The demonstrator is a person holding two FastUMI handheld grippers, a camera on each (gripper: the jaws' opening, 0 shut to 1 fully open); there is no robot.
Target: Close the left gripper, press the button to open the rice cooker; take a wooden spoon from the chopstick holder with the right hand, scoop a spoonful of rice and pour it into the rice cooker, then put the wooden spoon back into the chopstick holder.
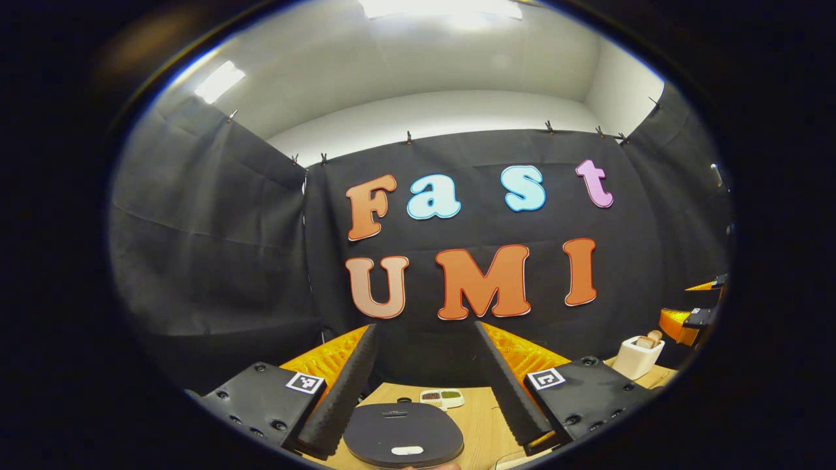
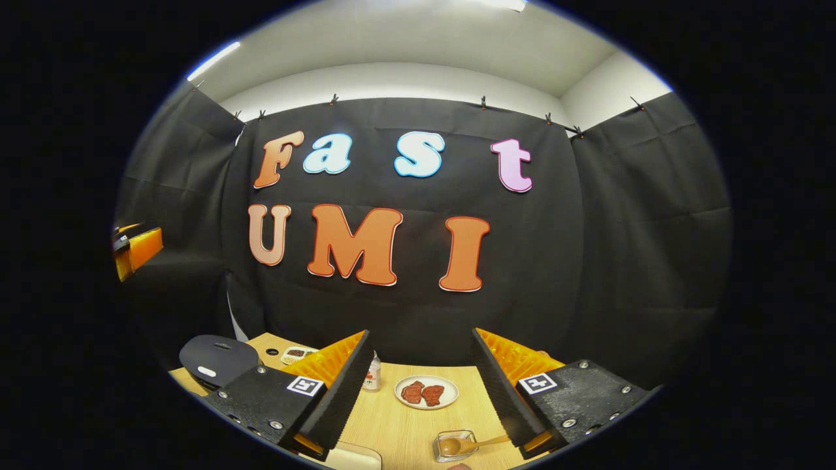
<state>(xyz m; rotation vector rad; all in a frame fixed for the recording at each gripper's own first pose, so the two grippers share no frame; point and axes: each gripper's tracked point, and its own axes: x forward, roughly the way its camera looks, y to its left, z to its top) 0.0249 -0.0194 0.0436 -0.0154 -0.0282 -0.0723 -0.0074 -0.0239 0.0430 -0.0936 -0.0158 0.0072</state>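
The rice cooker [image 1: 403,434] lies low between my left gripper's fingers, its dark lid down and a pale button [image 1: 406,450] at the near edge. My left gripper [image 1: 424,326] hangs open above it, holding nothing. A white chopstick holder [image 1: 637,358] with wooden handles in it stands at the right. Behind the cooker sits a small divided tray of grains [image 1: 442,396]. My right gripper [image 2: 421,333] is open and empty over the wooden table [image 2: 405,424]. The cooker [image 2: 219,359] is to its left, with the grain tray [image 2: 294,354] behind.
A plate with two red pieces of meat [image 2: 426,393] and a small bottle [image 2: 372,375] stand ahead of the right gripper. A glass dish with a wooden spoon in it [image 2: 457,446] sits near the front edge. Black cloth walls close the booth.
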